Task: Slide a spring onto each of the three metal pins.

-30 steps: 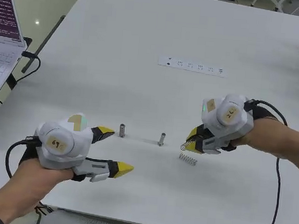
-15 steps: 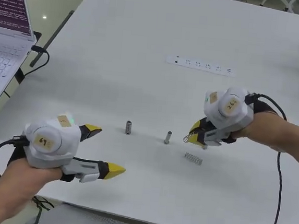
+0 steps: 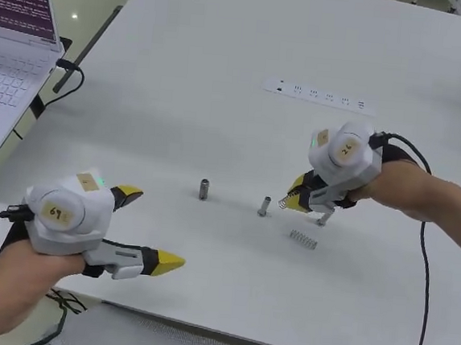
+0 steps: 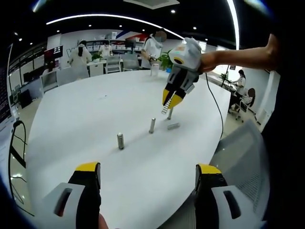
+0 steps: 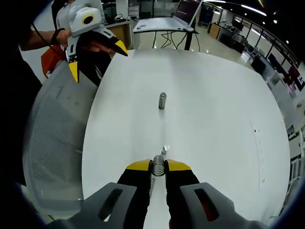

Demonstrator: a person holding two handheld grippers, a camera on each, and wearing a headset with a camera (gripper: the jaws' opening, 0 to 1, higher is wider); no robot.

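Observation:
Three short metal pins stand in a row on the white table [image 3: 221, 99]. The left pin [image 3: 204, 189] [image 4: 120, 140] [image 5: 162, 100] wears a spring. The middle pin [image 3: 265, 205] [image 4: 152, 125] [image 5: 165, 149] is bare. The right pin [image 3: 323, 218] [image 4: 169, 113] is partly behind my right gripper [image 3: 291, 201] [image 4: 171, 101] [image 5: 158, 166]. That gripper is shut on a spring [image 5: 158, 165] [image 4: 165, 109], held just right of the middle pin's top. A loose spring [image 3: 304, 240] [image 4: 173, 126] lies flat near the right pin. My left gripper [image 3: 147, 226] [image 4: 147, 174] [image 5: 95, 47] hovers open, left of the pins.
An open laptop [image 3: 18, 17] with a black cable [image 3: 65, 77] sits at the table's far left. A white power strip [image 3: 320, 96] lies farther back. The table's near edge runs just below the left gripper, with a mesh chair [image 5: 52, 133] beyond it.
My right gripper has carried its spring left, closer to the middle pin. The left gripper has drawn back left, away from the pins. The head camera has shifted.

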